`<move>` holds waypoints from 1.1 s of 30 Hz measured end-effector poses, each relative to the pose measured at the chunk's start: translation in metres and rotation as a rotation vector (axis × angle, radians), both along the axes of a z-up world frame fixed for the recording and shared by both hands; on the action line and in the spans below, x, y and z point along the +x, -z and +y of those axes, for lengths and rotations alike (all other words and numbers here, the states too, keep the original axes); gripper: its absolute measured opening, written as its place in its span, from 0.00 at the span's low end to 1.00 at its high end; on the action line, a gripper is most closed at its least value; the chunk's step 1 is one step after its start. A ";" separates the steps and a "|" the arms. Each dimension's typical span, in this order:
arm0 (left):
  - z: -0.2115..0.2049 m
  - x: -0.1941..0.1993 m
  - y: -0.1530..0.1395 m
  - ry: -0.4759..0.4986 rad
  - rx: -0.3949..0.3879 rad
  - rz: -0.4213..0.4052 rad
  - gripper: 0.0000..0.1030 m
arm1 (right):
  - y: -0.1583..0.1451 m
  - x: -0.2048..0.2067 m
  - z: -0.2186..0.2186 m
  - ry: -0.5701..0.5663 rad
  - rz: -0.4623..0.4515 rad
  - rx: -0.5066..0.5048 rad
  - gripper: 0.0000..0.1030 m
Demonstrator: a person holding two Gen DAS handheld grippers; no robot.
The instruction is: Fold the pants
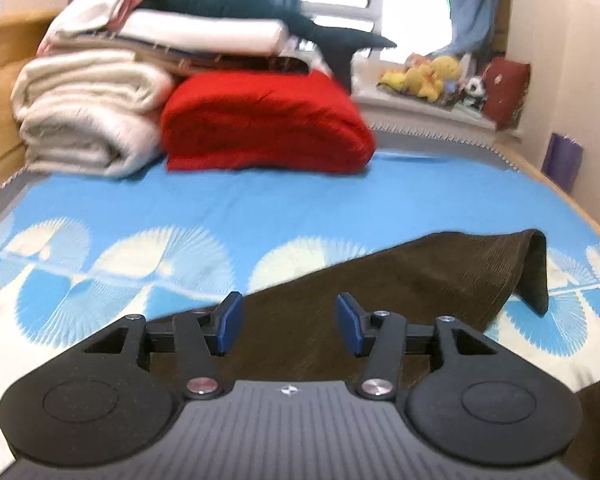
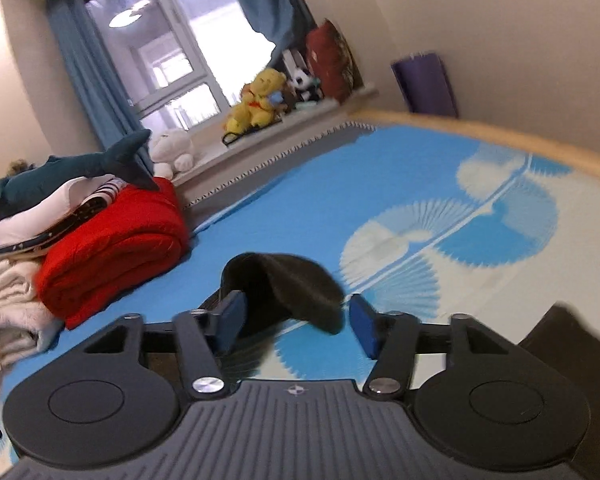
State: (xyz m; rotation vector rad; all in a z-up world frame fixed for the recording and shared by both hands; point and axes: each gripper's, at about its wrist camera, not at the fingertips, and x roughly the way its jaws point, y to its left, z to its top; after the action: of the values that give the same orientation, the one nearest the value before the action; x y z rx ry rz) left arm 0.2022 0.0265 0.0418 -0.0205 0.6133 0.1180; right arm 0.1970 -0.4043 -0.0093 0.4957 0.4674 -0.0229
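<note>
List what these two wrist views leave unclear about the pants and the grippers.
- Left wrist view: the near part of the brown pants is hidden under the left gripper, so their full layout is unknown.
- Right wrist view: the raised pants fold is blurred; whether it touches the open right gripper cannot be told.
- Right wrist view: a dark patch is cut off by the gripper body.

Pants (image 1: 400, 280) on the bed (image 1: 220, 208), folded blankets (image 1: 260, 128) stacked behind, windowsill toys (image 1: 428, 74) beyond.
</note>
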 end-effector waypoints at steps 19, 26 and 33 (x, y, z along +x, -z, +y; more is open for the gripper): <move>-0.104 0.075 0.161 0.382 0.119 0.279 0.66 | 0.164 0.174 -0.009 0.210 0.182 0.785 0.70; -0.097 0.085 0.192 0.415 0.164 0.325 0.65 | 0.196 0.207 -0.010 0.265 0.191 0.969 0.71; -0.101 0.091 0.202 0.410 0.195 0.361 0.26 | 0.207 0.215 -0.017 0.321 0.206 1.014 0.52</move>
State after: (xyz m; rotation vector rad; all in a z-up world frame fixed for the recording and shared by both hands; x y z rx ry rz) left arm 0.2935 -0.0747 -0.1598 0.3202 0.9514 -0.2217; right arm 0.4115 -0.4214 -0.2163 1.5733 0.5800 -0.1503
